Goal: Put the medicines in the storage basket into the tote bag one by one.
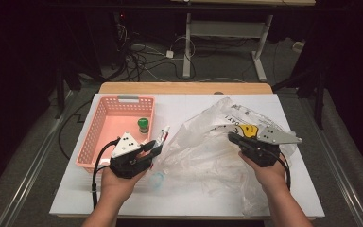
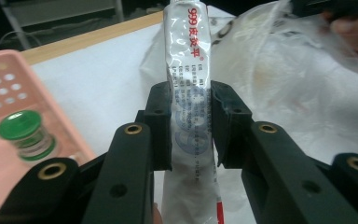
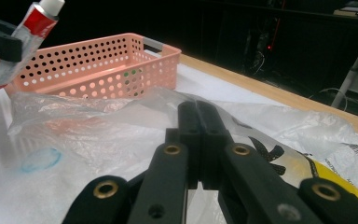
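Tube held beside basket, bag pinned at right.

Plastic bag (image 1: pixel 217 146) sprawls across the table's right half; pink basket (image 1: pixel 116 130) lies left, just beside left gripper (image 1: pixel 155 147). Its jaws pinch the ointment tube (image 2: pixel 189 98) mid-body, long axis along the jaws, cap forward. Right gripper (image 3: pixel 200 140) is pressed together, apparently on bag film.

One pink basket (image 1: pixel 101 124), one green-capped bottle (image 1: pixel 143 125), one tube (image 2: pixel 189 84), one plastic bag (image 1: pixel 208 146), two grippers.
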The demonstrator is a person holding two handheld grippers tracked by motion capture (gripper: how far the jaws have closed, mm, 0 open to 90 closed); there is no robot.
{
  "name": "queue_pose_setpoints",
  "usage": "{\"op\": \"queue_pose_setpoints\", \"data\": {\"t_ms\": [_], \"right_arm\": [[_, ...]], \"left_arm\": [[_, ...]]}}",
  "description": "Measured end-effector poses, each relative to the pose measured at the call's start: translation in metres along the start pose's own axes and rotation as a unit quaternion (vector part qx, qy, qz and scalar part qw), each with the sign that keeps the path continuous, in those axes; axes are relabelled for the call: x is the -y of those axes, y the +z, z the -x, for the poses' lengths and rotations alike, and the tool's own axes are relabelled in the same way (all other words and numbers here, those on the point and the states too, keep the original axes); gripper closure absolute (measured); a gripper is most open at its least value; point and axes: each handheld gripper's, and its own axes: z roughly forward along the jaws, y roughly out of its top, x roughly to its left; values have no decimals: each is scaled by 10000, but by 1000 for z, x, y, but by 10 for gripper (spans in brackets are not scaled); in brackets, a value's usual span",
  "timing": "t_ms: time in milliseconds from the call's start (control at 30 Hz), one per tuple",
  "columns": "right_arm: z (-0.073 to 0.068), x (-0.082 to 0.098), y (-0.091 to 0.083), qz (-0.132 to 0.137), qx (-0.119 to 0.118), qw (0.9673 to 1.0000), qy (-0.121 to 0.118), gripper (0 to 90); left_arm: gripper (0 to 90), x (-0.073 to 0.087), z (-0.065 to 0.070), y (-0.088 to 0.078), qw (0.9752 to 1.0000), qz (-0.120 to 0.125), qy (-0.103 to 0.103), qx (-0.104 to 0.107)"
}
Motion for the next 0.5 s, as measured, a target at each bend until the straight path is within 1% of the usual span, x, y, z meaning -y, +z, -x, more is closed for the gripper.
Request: {"op": "queue_pose_setpoints", "data": {"t_ms": [67, 167, 267, 500], "right_arm": [[0, 0, 1, -6, 0, 10000, 6, 900], [0, 0, 1, -10, 6, 10000, 3, 900], [0, 0, 1, -8, 11, 10000, -2, 900], [1, -1, -1, 15, 36, 10000, 10, 900]], "left_arm": [[695, -2, 4, 1, 10000, -22, 63, 58], [695, -3, 10, 1, 9999, 6, 82, 145], [695, -4, 17, 3, 9996, 41, 98, 275], [695, -6, 42, 14, 9978, -4, 293, 598]]}}
